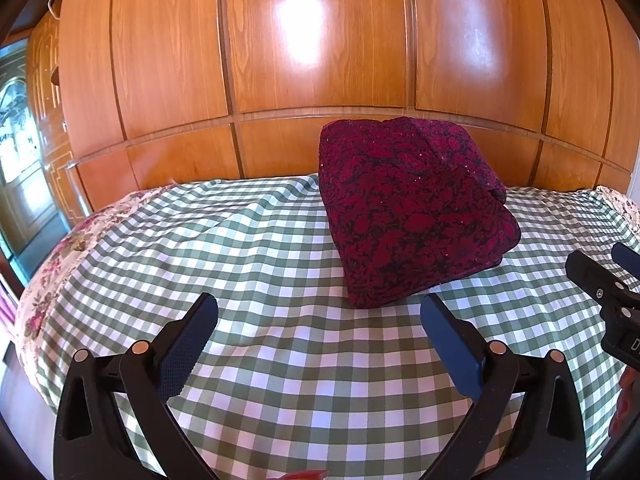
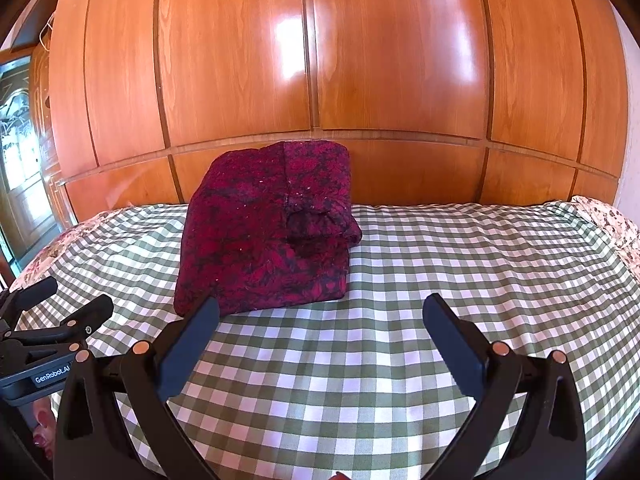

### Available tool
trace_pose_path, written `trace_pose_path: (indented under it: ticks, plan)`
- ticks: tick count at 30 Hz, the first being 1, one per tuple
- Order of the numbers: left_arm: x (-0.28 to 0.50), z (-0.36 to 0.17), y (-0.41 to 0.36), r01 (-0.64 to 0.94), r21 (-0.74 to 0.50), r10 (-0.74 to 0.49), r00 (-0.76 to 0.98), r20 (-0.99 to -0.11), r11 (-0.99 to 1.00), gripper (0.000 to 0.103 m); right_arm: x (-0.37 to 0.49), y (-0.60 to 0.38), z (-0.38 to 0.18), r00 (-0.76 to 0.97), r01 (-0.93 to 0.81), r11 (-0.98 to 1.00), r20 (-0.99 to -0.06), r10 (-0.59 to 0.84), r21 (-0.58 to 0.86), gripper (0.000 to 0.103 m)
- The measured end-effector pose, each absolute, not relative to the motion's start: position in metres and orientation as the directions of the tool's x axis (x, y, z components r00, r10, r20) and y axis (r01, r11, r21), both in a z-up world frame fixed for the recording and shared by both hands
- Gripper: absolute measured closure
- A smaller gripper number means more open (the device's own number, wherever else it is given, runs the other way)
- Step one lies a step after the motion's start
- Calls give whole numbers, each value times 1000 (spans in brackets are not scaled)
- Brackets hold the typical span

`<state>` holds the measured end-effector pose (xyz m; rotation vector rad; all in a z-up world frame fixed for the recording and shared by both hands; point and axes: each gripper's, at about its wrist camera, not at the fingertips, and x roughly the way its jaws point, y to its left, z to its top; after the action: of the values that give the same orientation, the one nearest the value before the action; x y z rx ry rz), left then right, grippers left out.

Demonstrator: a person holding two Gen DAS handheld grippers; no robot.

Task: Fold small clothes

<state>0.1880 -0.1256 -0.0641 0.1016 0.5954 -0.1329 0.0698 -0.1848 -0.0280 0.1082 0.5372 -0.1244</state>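
A dark red and black patterned garment (image 1: 412,208) lies folded into a thick bundle on the green and white checked bedsheet (image 1: 260,248), toward the far side. It also shows in the right wrist view (image 2: 264,228), with a smaller folded flap on top at its right. My left gripper (image 1: 320,308) is open and empty, hovering above the sheet just short of the bundle's near corner. My right gripper (image 2: 320,308) is open and empty, to the right of the bundle's near edge. Each gripper shows at the edge of the other's view.
A glossy wooden panelled wall (image 1: 320,60) rises right behind the bed. A floral cover (image 1: 60,256) shows at the bed's left edge and at the far right (image 2: 608,216). A glazed door (image 2: 20,140) stands at the left.
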Motion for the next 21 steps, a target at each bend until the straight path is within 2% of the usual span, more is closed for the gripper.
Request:
trace_pose_path:
  ticks: [21]
  plan:
    - [190,-68,-128,162,40,-108,802,-587,986,3,70,-186,-29,847,141,987,-525,-80,78,2]
